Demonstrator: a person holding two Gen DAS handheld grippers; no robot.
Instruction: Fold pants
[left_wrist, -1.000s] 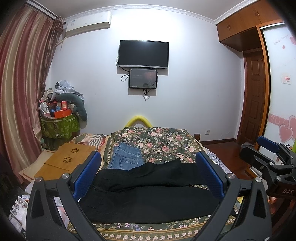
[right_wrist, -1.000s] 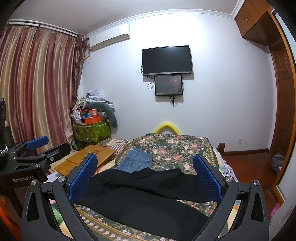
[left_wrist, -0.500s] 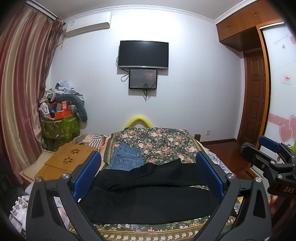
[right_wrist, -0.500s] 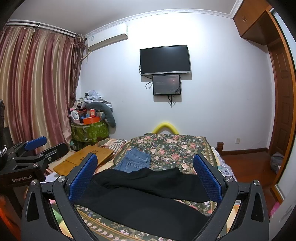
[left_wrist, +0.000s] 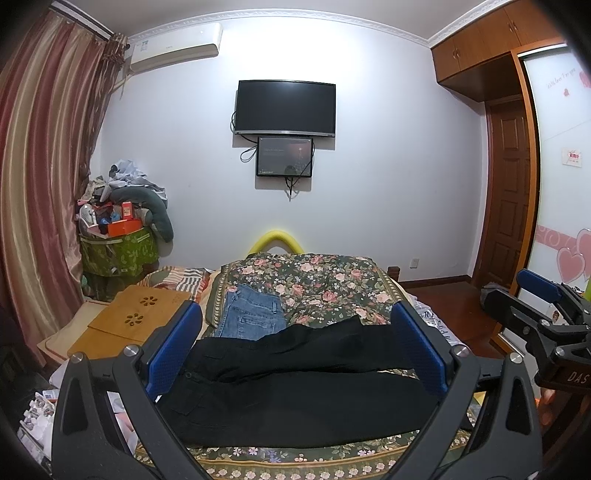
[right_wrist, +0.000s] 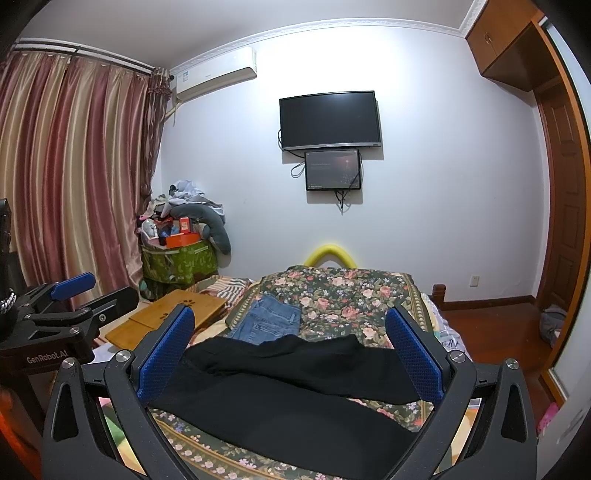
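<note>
So right now both grippers are just hanging in the air on the near side of the bed (left_wrist: 332, 463), nothing picked up. The left gripper (left_wrist: 295, 347) has its jaws spread wide with nothing between them, and the right gripper (right_wrist: 290, 347) is the same, wide open and empty. Neither one touches any fabric.

The black pants (left_wrist: 295, 387) are what need folding. They lie across the near end of the bed on the floral bedspread (left_wrist: 317, 280), spread crosswise with the waistband and button toward the side where the wooden lap desk (left_wrist: 140, 317) sits, and the legs running away from it. One leg is angled a bit farther up the bed than the other, so there's a wedge of bedspread showing between the cuffs in the right wrist view. My guess is they were laid out flat like that so there's a clean starting shape, and the grippers are held back and open to line up on two grab points before going in.

Just past the black pants, farther up the bed, is a pair of folded blue jeans (left_wrist: 251, 317), touching or nearly touching the upper leg, can't really tell which. Looks like a finished one parked out of the way.

Folding on the black pair hasn't started as far as I can judge. Next move probably needs the two legs brought together first, since they're splayed.
</note>
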